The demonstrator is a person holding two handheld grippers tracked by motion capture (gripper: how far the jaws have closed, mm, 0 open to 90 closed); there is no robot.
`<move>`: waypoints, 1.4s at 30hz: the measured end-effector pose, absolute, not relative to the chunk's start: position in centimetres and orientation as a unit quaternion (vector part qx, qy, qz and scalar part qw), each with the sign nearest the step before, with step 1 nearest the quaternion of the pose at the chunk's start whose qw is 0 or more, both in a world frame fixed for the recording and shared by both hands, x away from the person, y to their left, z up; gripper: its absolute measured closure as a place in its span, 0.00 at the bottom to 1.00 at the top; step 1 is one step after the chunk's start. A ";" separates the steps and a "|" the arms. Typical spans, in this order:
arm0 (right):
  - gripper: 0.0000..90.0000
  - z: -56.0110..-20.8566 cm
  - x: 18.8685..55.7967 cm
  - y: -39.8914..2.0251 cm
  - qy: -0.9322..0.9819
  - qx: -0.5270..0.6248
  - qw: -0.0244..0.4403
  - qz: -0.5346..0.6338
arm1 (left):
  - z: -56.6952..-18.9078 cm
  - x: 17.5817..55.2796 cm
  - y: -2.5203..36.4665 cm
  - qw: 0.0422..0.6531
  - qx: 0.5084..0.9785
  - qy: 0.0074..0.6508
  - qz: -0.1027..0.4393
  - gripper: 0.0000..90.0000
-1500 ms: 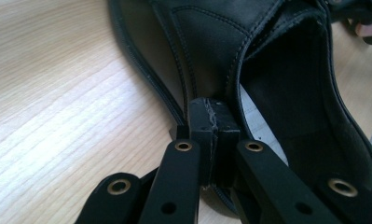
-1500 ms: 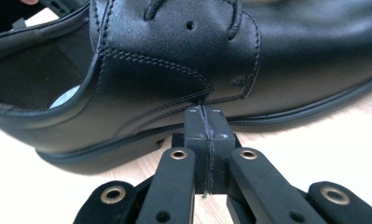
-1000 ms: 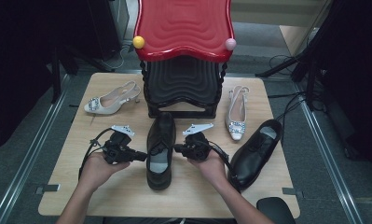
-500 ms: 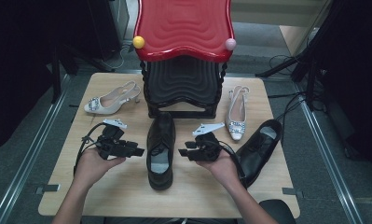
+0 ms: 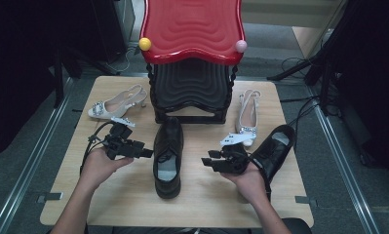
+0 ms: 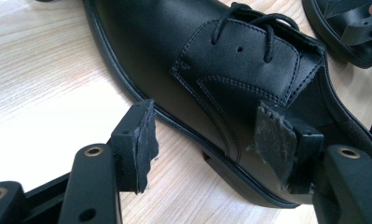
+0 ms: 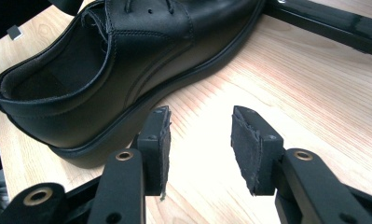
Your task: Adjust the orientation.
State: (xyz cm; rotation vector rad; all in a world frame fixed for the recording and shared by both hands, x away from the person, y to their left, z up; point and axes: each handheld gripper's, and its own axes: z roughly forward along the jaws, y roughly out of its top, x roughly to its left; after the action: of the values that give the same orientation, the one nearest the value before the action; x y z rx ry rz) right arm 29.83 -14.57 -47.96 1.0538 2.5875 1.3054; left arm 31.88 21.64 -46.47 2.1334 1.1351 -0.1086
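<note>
Left gripper view shows the left tool [image 6: 200, 149] with jaws just opened wide, nothing clamped, the black lace-up shoe [image 6: 230, 74] lying beyond them on the worktop [image 6: 44, 79]. The right tool [image 7: 200, 140], also apart and empty, sits beside the heel. Best withdraw both level, clear of the sole, so the shoe stays square before the red-topped rack [image 5: 192, 29].

No lettering, label, brand or number can be read anywhere: not on the black shoe [image 6: 230, 84], nor on the desk [image 5: 202, 195].
</note>
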 end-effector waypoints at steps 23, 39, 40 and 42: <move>0.84 -47.5 27.1 -21.9 0.823 0.398 0.068 0.400 | -46.8 33.7 21.6 0.349 0.822 0.445 -0.066 0.43; 1.00 -47.6 25.0 -26.5 0.814 0.425 0.087 0.386 | -46.1 33.9 21.7 0.367 0.821 0.435 -0.051 0.43; 1.00 -47.6 24.8 -26.8 0.814 0.427 0.087 0.384 | -46.1 33.9 21.7 0.367 0.821 0.435 -0.051 0.43; 1.00 -47.6 24.5 -27.6 0.813 0.431 0.092 0.379 | -46.1 34.0 21.7 0.363 0.823 0.435 -0.050 0.43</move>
State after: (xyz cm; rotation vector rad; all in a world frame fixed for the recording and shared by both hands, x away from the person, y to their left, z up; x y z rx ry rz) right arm 24.46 -27.56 -47.64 1.2810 2.4150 1.1263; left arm 34.03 21.66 -46.13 2.1174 1.1198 -0.1300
